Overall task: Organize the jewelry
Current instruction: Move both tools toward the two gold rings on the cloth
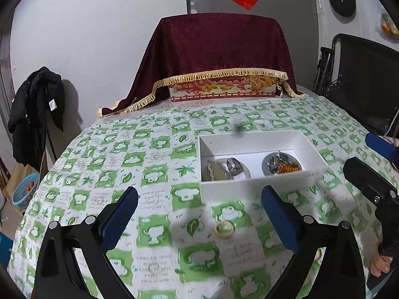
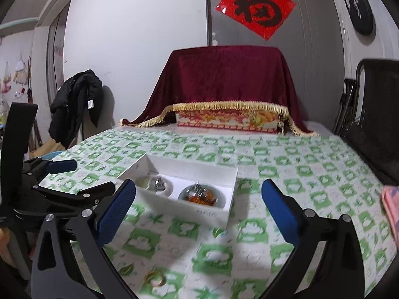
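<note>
The left claw (image 1: 199,214) stands spread as wide as it goes, its blue pads (image 1: 119,214) well apart and holding nothing; it hovers over the green-and-white checked cloth on the counter (image 1: 149,154). Between its pads, on the cloth, lies a pale yellowish ring (image 1: 224,229), touched by neither pad. Just beyond it sits the white box (image 1: 259,184), with a silvery chain piece in its left hollow and an orange-and-silver cluster (image 1: 283,165) in its right hollow.

The right claw (image 2: 198,209) is likewise fully spread and empty, pointing at the near side of the white box (image 2: 214,214). A gold ring (image 2: 155,279) lies on the cloth near the bottom of its view, apart from both pads. The left claw shows at the left edge of this view.
</note>
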The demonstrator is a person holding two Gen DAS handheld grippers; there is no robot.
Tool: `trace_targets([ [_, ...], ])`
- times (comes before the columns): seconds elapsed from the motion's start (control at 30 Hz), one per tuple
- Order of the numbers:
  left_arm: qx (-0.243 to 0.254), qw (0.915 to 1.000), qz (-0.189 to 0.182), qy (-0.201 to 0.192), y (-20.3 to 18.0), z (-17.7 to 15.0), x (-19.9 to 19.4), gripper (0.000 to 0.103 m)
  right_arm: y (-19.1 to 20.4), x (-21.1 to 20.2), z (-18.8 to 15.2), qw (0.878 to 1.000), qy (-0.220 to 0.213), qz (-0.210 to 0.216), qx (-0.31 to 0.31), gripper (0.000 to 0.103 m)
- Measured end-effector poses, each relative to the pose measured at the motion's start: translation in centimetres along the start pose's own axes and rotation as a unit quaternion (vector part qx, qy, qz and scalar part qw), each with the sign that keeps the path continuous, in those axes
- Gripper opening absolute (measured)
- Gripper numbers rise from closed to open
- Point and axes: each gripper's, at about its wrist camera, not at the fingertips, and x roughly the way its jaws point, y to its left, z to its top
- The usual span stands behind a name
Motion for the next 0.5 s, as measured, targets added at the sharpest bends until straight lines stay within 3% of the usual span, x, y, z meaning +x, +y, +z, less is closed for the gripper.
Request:
trace_targets([
  [0.2, 0.027, 0.9992, 0.027, -0.011, -0.6, -1.4, -1.3, 0.1, 0.1, -1.3, -1.1, 1.0, 0.007, 0.015, 0.013, 0.098],
  [0.5, 0.015, 0.9997, 0.021, -0.001, 0.1, -1.9, -1.4, 0.1, 1.1, -2.0, -2.8, 0.998, 0.044, 0.051, 0.012, 0.098],
])
